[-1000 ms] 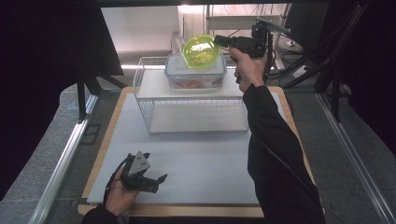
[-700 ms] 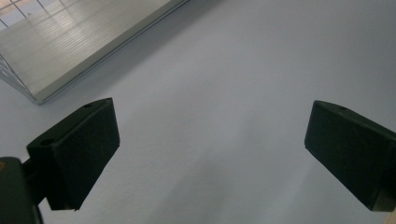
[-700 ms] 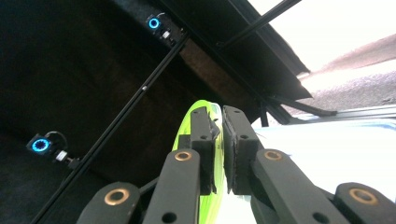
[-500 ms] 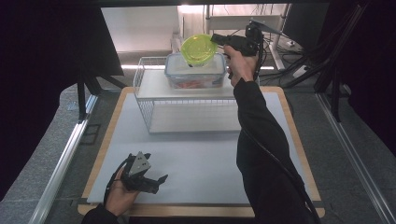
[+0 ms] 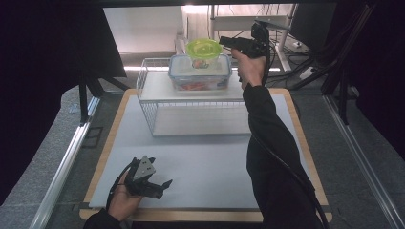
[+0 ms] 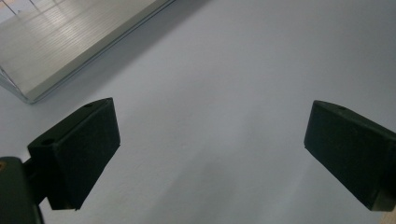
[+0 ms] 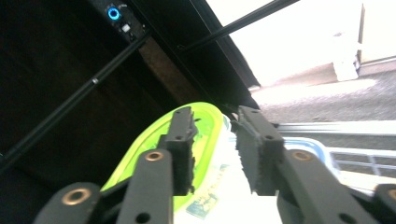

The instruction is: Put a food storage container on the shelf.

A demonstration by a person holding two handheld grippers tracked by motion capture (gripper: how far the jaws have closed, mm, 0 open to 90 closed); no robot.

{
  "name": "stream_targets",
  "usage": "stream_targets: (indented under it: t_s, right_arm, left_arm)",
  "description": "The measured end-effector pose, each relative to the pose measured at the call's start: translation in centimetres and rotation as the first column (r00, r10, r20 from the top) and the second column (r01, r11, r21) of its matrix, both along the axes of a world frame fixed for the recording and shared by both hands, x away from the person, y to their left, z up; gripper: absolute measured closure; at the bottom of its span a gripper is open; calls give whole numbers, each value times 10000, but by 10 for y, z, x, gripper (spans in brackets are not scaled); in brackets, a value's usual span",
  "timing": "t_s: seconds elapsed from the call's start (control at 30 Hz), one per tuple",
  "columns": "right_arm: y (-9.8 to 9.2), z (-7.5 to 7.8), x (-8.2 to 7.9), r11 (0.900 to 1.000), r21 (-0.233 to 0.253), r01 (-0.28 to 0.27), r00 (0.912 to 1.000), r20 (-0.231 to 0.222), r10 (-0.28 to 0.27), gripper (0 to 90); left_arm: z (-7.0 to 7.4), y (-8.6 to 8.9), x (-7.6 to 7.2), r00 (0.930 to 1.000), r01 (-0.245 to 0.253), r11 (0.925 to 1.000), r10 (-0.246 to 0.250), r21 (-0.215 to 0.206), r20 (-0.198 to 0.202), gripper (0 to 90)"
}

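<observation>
A lime-green bowl [image 5: 204, 48] [image 7: 140, 137] sits level on the blue-rimmed lid of a clear food container [image 5: 199, 76] [image 7: 310, 148], which stands on the top shelf of a white wire rack [image 5: 147, 102]. My right gripper [image 5: 223, 42] [image 7: 215, 116] is at the bowl's right rim. Its jaws stand a little apart with the rim between them, and a gap shows beside the rim. My left gripper [image 5: 162, 189] [image 6: 210, 158] rests in a hand near the front left of the white mat [image 5: 210, 157], jaws wide apart over bare mat.
The rack's lower shelf board [image 6: 60, 46] lies ahead of the left gripper. The mat sits on a wooden-edged board [image 5: 305, 157]. Dark screens stand at both sides, and cables and stands crowd the back right [image 5: 305, 52].
The right gripper carried the tilted bowl left and down; the bowl now lies flat on the container lid. The left gripper has not moved.
</observation>
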State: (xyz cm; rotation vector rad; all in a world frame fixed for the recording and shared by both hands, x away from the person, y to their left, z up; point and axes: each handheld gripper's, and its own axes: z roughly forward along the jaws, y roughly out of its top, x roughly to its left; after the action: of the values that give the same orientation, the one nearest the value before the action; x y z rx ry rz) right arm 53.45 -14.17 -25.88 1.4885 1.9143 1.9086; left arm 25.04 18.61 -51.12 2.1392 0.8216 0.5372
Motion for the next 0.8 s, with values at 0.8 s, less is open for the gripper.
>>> stream_targets:
  t_s: [0.8]
  right_arm:
    - [24,-17,-37,8849,-4654,194,9836,1679,667,898]
  left_arm:
    - [-1,-2,0,10000,47,9999,-47,108,-17,33]
